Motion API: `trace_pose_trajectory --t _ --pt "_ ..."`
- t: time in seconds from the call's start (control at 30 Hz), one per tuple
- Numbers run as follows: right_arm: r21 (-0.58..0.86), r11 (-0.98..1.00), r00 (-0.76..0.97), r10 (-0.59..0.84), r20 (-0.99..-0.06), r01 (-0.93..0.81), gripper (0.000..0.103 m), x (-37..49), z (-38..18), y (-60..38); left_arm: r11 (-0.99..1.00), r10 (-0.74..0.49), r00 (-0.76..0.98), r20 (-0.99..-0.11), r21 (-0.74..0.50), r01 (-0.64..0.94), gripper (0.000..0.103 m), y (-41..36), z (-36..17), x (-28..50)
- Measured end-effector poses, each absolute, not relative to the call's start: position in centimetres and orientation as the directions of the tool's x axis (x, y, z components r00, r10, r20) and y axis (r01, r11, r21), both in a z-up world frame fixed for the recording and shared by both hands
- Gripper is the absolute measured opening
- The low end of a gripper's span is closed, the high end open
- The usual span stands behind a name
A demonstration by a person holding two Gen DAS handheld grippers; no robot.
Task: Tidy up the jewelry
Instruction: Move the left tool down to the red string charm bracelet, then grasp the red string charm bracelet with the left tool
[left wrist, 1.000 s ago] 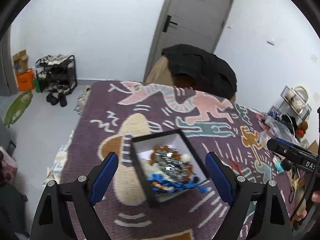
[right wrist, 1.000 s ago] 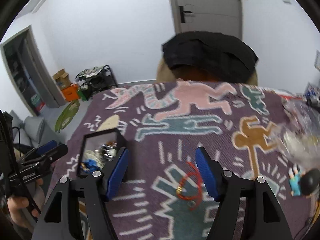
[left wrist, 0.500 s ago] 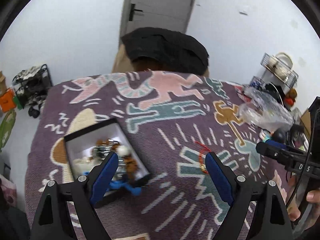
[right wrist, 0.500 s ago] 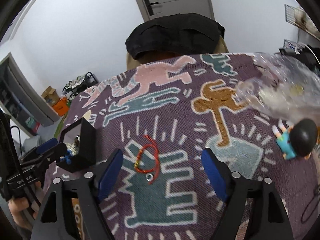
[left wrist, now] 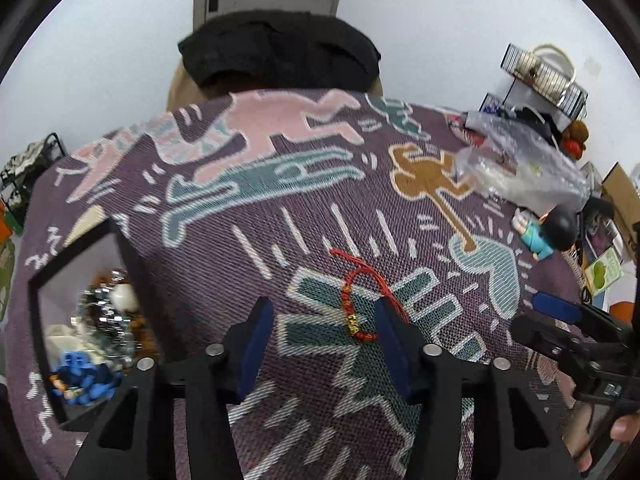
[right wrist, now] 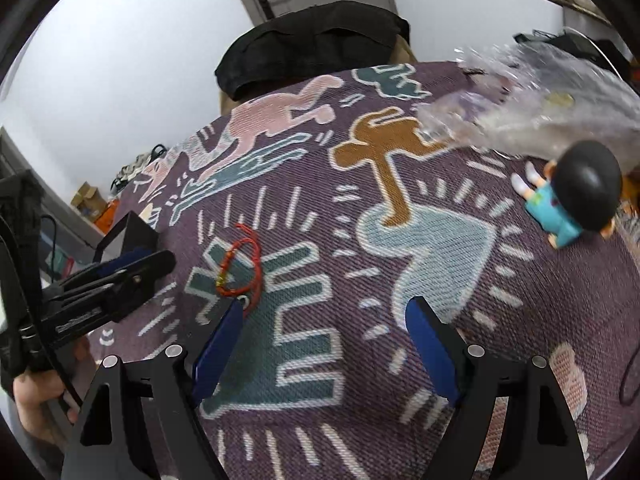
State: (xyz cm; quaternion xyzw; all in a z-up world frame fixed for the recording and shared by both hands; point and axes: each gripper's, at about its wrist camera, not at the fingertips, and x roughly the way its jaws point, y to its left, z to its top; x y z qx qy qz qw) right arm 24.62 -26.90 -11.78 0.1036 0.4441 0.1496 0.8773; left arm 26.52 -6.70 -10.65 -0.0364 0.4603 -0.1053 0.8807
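Observation:
A red cord bracelet (left wrist: 357,298) with a gold bead lies on the purple patterned cloth (left wrist: 304,216). My left gripper (left wrist: 325,320) is open and hovers right over it, its fingers on either side. The bracelet also shows in the right wrist view (right wrist: 240,267), just beyond the left fingertip of my right gripper (right wrist: 325,322), which is open and empty. A black jewelry box (left wrist: 86,320) with a white lining holds silver, brown and blue pieces at the left. In the right wrist view, only the box's corner (right wrist: 124,236) shows behind the left gripper (right wrist: 120,276).
A crumpled clear plastic bag (left wrist: 520,168) and a small figurine (left wrist: 548,232) with a black head lie at the right; the figurine also shows in the right wrist view (right wrist: 572,196). A chair with a black jacket (left wrist: 280,52) stands behind the table. Shelves with clutter (left wrist: 552,80) are at the far right.
My left gripper has swung right from above the box to over the red bracelet and narrowed its opening. My right gripper has shifted right, so the bracelet is now by its left finger.

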Motion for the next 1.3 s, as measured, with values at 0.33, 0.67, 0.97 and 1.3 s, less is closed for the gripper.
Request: trace_pose_trajectory --t 0.33,0.67,0.97,1.3 --pt "0.355 0.927 0.559 0.36 -0.747 -0.122 0.082 24.4 -13.0 -28.9 0.983 -0.17 0.472 -0.865 -0.111 0.149 0.037 -9.2 -13.6 28.6" --pt "0.386 0.918 0.556 0.37 -0.744 -0.094 0.082 24.5 -13.8 -29.5 0.987 -0.073 0.506 -0.859 0.012 0.162 0.007 -11.3 -14.4 28.2" --pt "0.39 0.912 0.563 0.389 -0.73 -0.124 0.082 24.7 -13.6 -28.1 0.986 -0.114 0.555 -0.824 -0.026 0.163 0.007 -9.7 -12.0 26.9" --pt "0.384 0.898 0.551 0.436 -0.712 -0.214 0.069 25.4 -13.0 -25.5 0.988 -0.137 0.629 -0.765 -0.059 0.143 0.007 -7.1 -8.1 25.3"
